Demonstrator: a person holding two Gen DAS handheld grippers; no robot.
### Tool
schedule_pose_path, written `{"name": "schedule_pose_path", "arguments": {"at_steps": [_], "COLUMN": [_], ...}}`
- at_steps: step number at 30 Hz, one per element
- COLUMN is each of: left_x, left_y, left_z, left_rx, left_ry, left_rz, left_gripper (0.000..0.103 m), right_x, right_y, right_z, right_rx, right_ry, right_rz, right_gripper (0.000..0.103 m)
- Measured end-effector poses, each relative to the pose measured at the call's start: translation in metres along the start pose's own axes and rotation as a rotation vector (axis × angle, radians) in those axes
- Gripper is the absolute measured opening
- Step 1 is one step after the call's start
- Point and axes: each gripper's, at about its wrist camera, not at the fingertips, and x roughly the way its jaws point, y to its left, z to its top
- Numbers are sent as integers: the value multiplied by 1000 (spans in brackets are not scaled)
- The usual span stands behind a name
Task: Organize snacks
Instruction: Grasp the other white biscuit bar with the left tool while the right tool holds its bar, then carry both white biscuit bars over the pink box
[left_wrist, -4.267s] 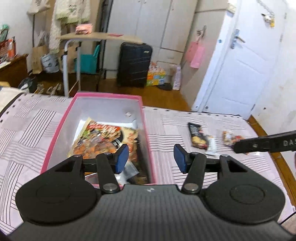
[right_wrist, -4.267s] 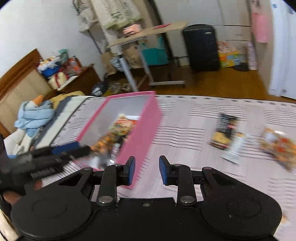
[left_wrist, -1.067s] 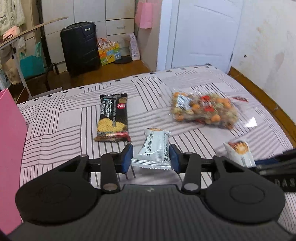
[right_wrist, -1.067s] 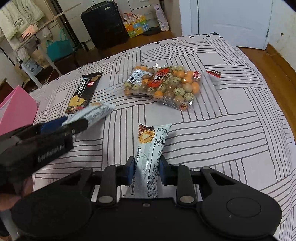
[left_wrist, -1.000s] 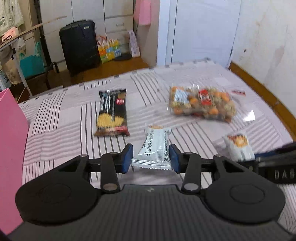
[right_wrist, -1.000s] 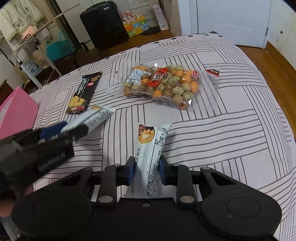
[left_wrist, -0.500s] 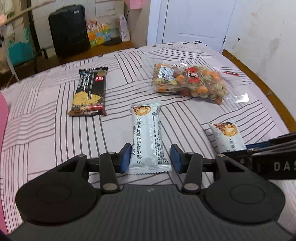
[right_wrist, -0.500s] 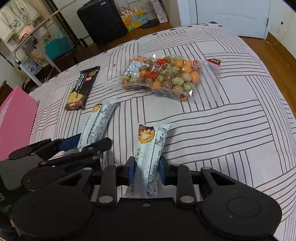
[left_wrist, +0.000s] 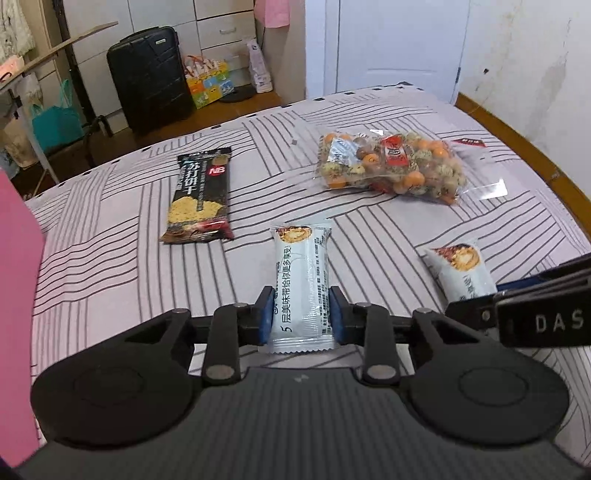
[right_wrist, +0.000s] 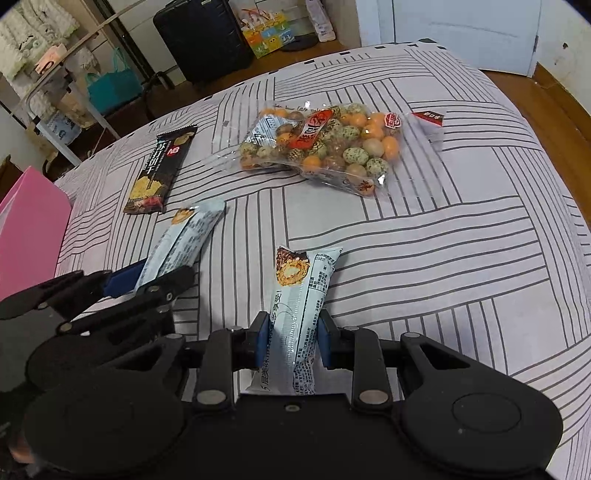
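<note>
L wrist view: left gripper (left_wrist: 301, 314) has its blue pads pinched onto the near end of a pale wafer pack (left_wrist: 301, 284), which lies on the striped bedspread (left_wrist: 110, 266) pointing to 12. Black cracker pack (left_wrist: 201, 195) sits at 11, clear bag of coated nuts (left_wrist: 391, 168) at 1, pink box (left_wrist: 16, 314) edge at 9. Judged best: lift straight up before swinging toward 9, so the free end doesn't drag on the cloth.

R wrist view: right gripper (right_wrist: 293, 334) is clamped shut on a second wafer pack (right_wrist: 301, 295), tail toward 12. The other gripper's arm crowds 9 w/ its own pack; pink box corner at 9-10. Open bedspread from 1 to 4. Likely risk: both tools heading to the box together, so better to stagger them, L first.
</note>
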Motion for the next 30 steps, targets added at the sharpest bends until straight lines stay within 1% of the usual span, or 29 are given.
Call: {"name": "schedule_pose_path", "arguments": {"at_steps": [2, 4, 7, 11, 15, 19, 26, 30], "left_x": [-5, -10, -21, -36, -51, -73, -125, -153], "left_y": [2, 5, 12, 13, 20, 24, 34, 45], "left_z": [0, 0, -2, -7, -13, -21, -27, -34], "left_rx": [-22, -44, -107, -108, -151, -158, -169, -177], "left_ry": [1, 19, 31, 27, 34, 12, -44, -52], "left_rz": [-1, -2, -28, -6, -7, 12, 29, 13], "left_gripper": [29, 29, 29, 29, 29, 29, 29, 29], "right_x": [-2, -4, -5, -10, -14, -26, -50, -55], "right_y": [1, 1, 2, 6, 7, 12, 19, 26], "right_z": [-1, -2, -2, -4, -8, -14, -30, -46], "right_rx": [-2, -2, 4, -11, -12, -26, -37, -23], "right_ry": [-3, -10, -15, -33, -41, -58, -93, -92], "right_rz": [2, 15, 39, 66, 71, 84, 118, 145], "right_gripper": [31, 31, 31, 31, 31, 31, 31, 31]}}
